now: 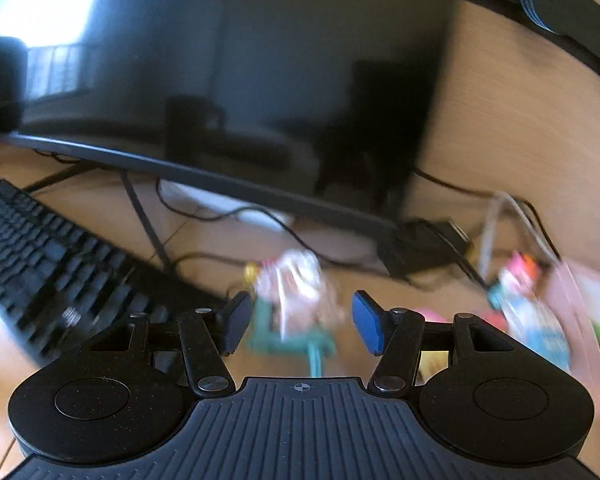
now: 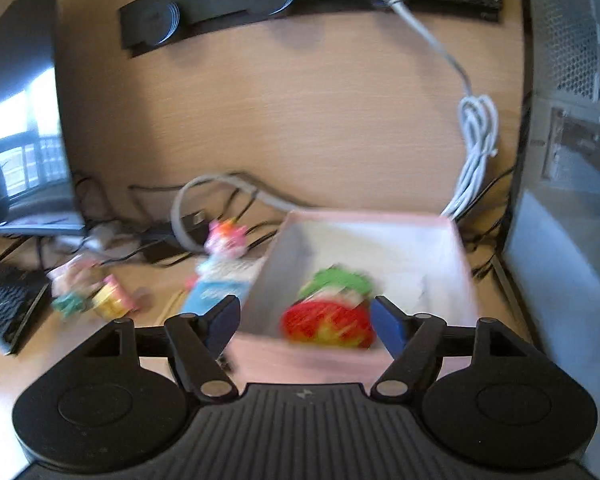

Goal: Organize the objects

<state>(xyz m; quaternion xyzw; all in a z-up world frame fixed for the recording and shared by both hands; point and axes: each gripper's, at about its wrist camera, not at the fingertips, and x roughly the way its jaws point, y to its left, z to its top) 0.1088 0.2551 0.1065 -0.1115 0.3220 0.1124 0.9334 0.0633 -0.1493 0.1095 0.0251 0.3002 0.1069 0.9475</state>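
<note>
My left gripper [image 1: 302, 322] is open, and a blurred pink, white and teal toy [image 1: 296, 300] lies on the desk between and beyond its fingers. A pink box [image 2: 364, 236] stands on the desk in the right wrist view, with a red and green strawberry toy [image 2: 328, 312] inside it. My right gripper [image 2: 306, 322] is open above the box's near wall, the strawberry between its fingers; I cannot tell if they touch. A blue and pink toy pack [image 2: 224, 268] leans at the box's left side. The teal toy [image 2: 76, 296] and a yellow-pink one [image 2: 112, 300] lie further left.
A black keyboard [image 1: 48, 264] lies at the left, a monitor [image 1: 204, 72] with its stand behind it. Black cables and an adapter [image 1: 424, 248] run along the back. A white cable [image 2: 476, 136] hangs on the wooden panel; a computer case [image 2: 572, 160] stands right.
</note>
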